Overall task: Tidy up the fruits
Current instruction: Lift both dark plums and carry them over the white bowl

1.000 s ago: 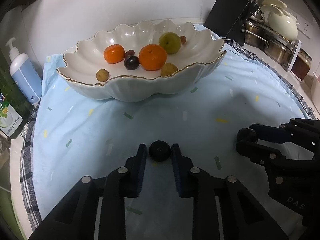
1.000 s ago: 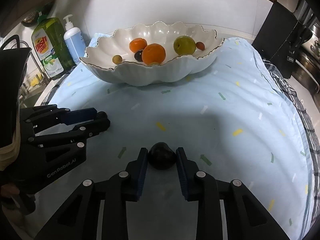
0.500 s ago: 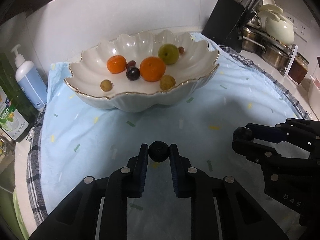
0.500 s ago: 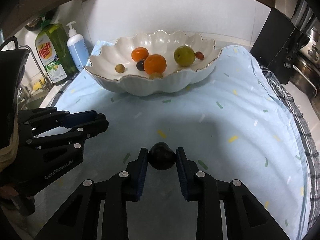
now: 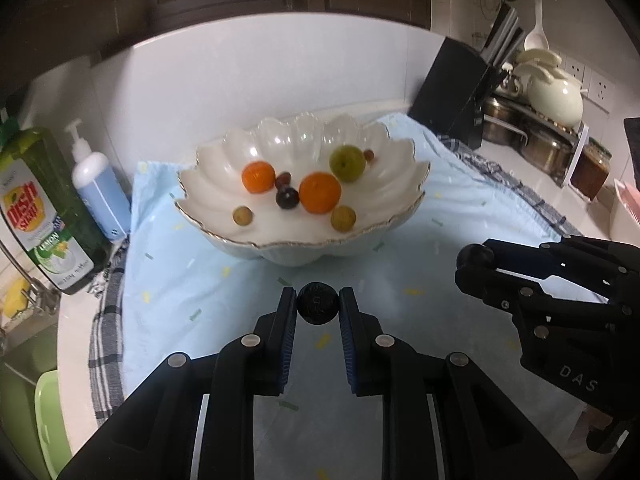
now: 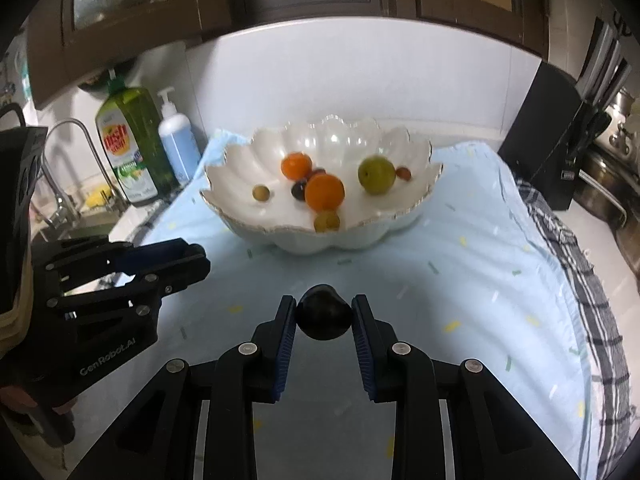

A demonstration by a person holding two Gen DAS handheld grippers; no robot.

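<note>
A white scalloped bowl (image 5: pixel 396 220) stands at the back of a light blue cloth; it also shows in the right wrist view (image 6: pixel 416 208). It holds two oranges (image 5: pixel 319 192), a green fruit (image 5: pixel 347 162) and several small dark and yellow-green fruits. My left gripper (image 5: pixel 318 309) is shut on a small round dark fruit (image 5: pixel 318 309), held above the cloth in front of the bowl. My right gripper (image 6: pixel 323 317) is shut on a larger dark plum (image 6: pixel 323 317), also raised. Each gripper shows in the other's view: the right one at the right (image 5: pixel 476 264), the left one at the left (image 6: pixel 192 258).
A green dish-soap bottle (image 5: pixel 38 208) and a blue pump bottle (image 5: pixel 100 192) stand at the left by the sink. A black knife block (image 5: pixel 460 92), metal pots and a cream pot (image 5: pixel 554 98) are at the back right. A checked towel (image 6: pixel 580 280) lies under the cloth.
Both grippers have risen and drawn back from the bowl with their fruits held; the bowl looks smaller and farther, and more wall and cabinet show.
</note>
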